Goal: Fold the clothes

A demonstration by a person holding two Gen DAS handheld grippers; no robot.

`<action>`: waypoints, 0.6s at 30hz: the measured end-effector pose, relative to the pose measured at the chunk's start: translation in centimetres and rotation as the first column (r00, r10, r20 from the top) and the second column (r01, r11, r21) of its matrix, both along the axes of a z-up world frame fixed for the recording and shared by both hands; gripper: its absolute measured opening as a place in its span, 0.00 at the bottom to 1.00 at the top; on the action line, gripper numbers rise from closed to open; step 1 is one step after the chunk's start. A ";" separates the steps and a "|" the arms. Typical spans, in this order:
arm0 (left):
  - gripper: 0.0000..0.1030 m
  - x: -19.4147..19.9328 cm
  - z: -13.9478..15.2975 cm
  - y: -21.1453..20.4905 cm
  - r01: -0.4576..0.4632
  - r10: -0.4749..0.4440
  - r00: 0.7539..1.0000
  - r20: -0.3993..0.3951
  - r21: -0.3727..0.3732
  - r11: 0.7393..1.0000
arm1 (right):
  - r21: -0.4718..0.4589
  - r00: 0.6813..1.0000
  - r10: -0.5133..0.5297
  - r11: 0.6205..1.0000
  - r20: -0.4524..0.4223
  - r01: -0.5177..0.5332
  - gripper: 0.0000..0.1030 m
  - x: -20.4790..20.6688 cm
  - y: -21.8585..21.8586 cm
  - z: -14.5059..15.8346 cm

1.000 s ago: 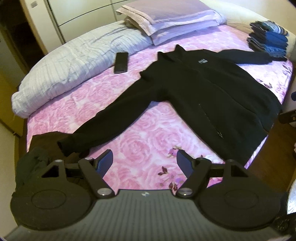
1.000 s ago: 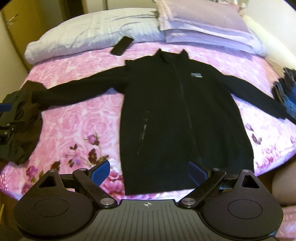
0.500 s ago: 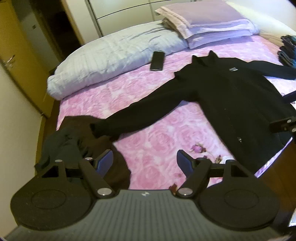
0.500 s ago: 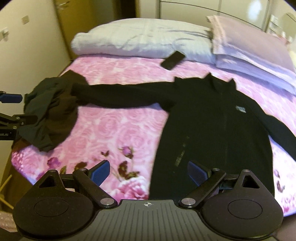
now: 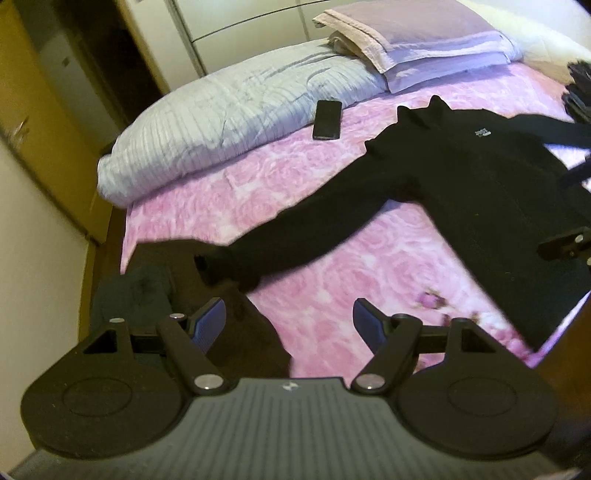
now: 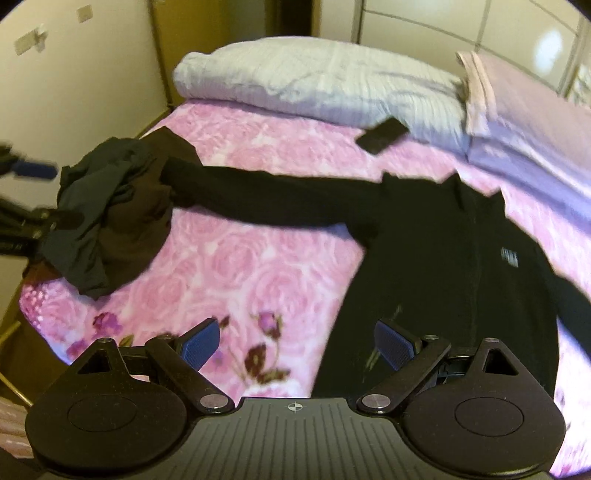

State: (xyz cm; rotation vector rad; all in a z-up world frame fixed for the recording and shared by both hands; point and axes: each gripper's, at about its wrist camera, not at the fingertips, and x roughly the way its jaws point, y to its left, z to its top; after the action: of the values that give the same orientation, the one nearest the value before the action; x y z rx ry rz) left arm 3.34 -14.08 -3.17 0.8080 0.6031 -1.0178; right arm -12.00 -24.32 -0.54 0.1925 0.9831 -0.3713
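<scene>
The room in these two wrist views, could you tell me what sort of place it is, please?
Most likely a home bedroom: a bed with a pink rose-print sheet, a rolled duvet and stacked pillows at its head, and wardrobe doors behind.

Standing against cream walls (image 6: 74, 92) and pale wardrobe doors (image 5: 240, 33): a bed in pink rose-print sheet (image 6: 240, 266), lying under dim warm light.
</scene>
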 end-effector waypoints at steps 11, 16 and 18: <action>0.71 12.1 -5.2 -2.0 0.083 -0.101 0.978 0.183 0.103 0.991 | -0.042 0.947 0.315 0.949 0.064 -0.313 0.55 17.9 1.2 -7.0; 0.71 17.1 -8.5 -1.2 -0.012 0.000 0.989 0.145 0.087 0.996 | -0.060 0.886 0.456 0.890 0.081 -0.452 0.56 28.1 4.1 -12.5; 0.71 18.5 -9.6 -0.6 -0.057 0.048 0.992 0.115 0.075 0.996 | -0.095 0.859 0.508 0.860 0.070 -0.501 0.56 31.5 5.7 -14.5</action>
State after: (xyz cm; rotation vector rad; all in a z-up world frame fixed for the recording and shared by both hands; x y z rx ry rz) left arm 21.85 -14.65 -12.77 0.9078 0.5671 -0.8987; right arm 19.52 -18.63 -15.08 -0.1191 0.8878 0.0865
